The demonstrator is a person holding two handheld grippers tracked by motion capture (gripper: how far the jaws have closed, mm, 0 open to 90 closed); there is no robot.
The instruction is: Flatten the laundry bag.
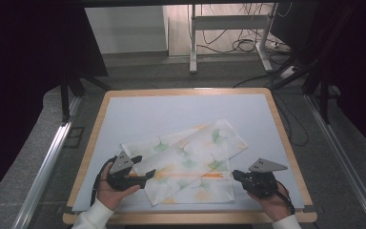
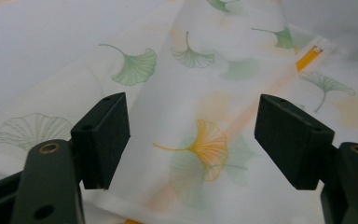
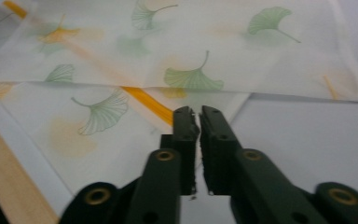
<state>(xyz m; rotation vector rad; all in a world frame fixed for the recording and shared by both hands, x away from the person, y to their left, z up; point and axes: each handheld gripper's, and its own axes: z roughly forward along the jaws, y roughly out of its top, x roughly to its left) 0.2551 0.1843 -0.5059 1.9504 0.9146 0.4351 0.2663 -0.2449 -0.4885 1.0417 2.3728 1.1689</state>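
— Two grippers flank the folded ginkgo-print cloth lying near the table's front edge. What step is this?

— Folding, I'd judge. On the left, the left gripper hovers over the cloth's edge, jaws wide, gripping nothing.

— And on the right?

— The right gripper is pinched shut at the cloth's right corner; whether fabric is caught, I cannot tell. Next, the left must close on its edge. No containers here.

Cloth on mat, btwn both tongs.
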